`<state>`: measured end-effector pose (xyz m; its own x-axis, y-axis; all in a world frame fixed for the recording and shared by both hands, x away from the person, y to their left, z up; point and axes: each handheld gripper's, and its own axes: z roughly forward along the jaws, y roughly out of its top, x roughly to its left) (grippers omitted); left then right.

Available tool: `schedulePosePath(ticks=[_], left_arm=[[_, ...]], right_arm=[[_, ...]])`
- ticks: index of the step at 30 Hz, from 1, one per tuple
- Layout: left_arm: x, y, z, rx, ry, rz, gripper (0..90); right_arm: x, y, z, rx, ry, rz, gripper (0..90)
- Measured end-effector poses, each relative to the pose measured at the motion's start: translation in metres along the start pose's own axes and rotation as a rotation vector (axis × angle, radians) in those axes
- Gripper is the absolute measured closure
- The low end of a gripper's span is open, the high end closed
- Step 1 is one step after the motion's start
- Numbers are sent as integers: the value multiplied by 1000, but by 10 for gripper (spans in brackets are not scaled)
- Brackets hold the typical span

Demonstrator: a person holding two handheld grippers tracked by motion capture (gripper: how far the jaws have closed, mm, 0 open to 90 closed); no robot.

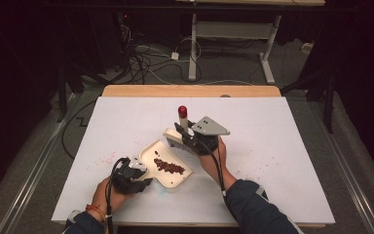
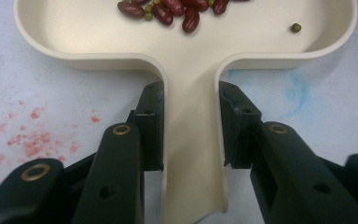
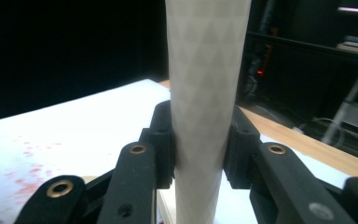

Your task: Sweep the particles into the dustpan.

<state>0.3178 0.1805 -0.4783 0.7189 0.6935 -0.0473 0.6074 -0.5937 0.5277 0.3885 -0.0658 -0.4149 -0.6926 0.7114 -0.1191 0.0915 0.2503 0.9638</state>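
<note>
Just then my right gripper (image 1: 187, 138) clamped the brush (image 1: 182, 127) above the dustpan (image 1: 146, 152), whose handle my left gripper (image 2: 190, 126) gripped.

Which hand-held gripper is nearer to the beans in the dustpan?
Left. The left hand-held gripper grips the handle of the dustpan holding the beans; the right hand-held gripper holds the brush beyond the pan's far rim.
</note>
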Motion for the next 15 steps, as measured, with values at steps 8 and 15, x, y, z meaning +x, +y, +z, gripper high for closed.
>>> schedulePosePath(ticks=[8,15], left_arm=[[3,-1,0,-4,5,-15,632],[3,0,-1,-6,7,-14,633]], right_arm=[[28,3,-13,1,130,-13,701],[36,10,-21,-12,164,-47,702]])
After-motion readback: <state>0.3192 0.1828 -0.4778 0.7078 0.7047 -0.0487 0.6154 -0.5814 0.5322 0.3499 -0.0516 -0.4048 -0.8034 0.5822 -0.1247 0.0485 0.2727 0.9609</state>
